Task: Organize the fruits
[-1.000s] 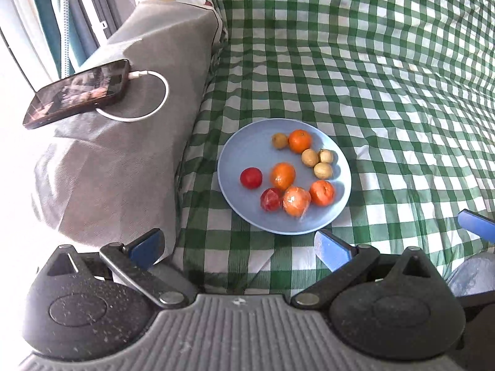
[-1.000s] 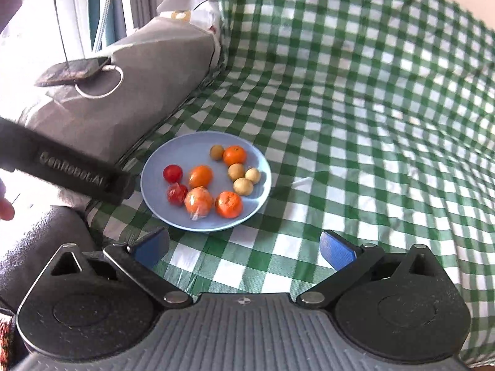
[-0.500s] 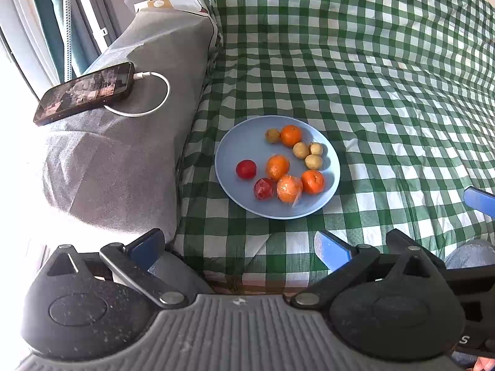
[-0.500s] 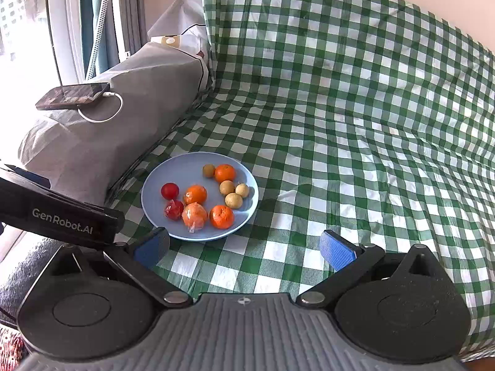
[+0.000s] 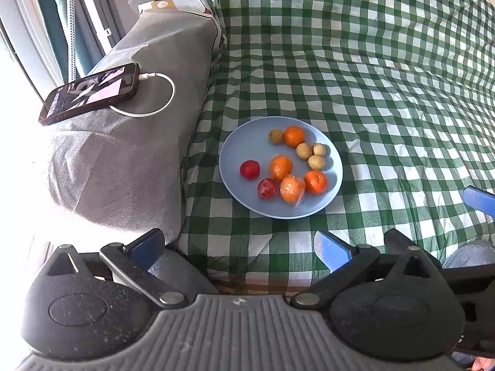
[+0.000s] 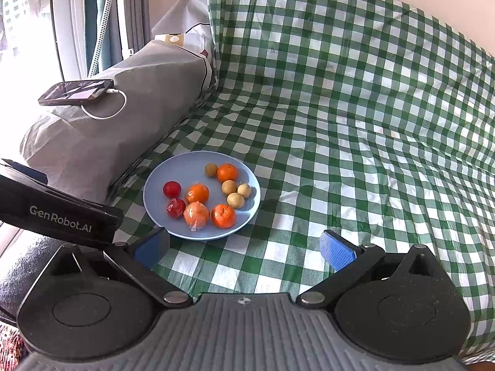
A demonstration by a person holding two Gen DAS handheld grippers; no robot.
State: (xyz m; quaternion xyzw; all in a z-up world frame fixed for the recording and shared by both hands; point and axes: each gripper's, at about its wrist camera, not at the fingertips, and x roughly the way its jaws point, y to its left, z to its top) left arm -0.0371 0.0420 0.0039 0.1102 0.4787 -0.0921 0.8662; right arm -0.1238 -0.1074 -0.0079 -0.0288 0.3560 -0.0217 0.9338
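The left gripper (image 5: pixel 238 247) sits at the bottom of its own view with its blue-padded jaws spread wide and nothing between them; it is held back from the fruit, over the near edge of the checked cloth. The right gripper (image 6: pixel 244 247) is likewise released, jaws wide apart and empty, low in its frame. In the left view a blue pad of the right gripper pokes in at the right edge, and in the right view the black body of the left gripper, lettered "GenRobot.AI", crosses the lower left.

Just beyond both sets of jaws lies a pale blue plate (image 5: pixel 247 142) (image 6: pixel 173 173), at the centre of the left view and left of centre in the right. On it are four oranges (image 5: pixel 281 167) (image 6: pixel 197 193); the one nearest the camera looks wrapped in clear film. Two red fruits (image 5: pixel 249 169) (image 6: pixel 172 189) lie on the plate's left side, the nearer one also shiny with film. Four small tan round fruits (image 5: pixel 303 150) (image 6: pixel 229 187) sit toward the plate's far right, three bunched together and one apart beside the far orange.

The plate rests on a green-and-white checked cloth (image 5: pixel 386 92) (image 6: pixel 355 108) that fills the right and upper part of both frames. At the left rises a grey padded armrest (image 5: pixel 117 160) (image 6: pixel 102 142), with a dark phone (image 5: pixel 89 92) (image 6: pixel 75 91) on top in the upper left, a white cable (image 5: pixel 154 105) (image 6: pixel 108 111) looping from its end.
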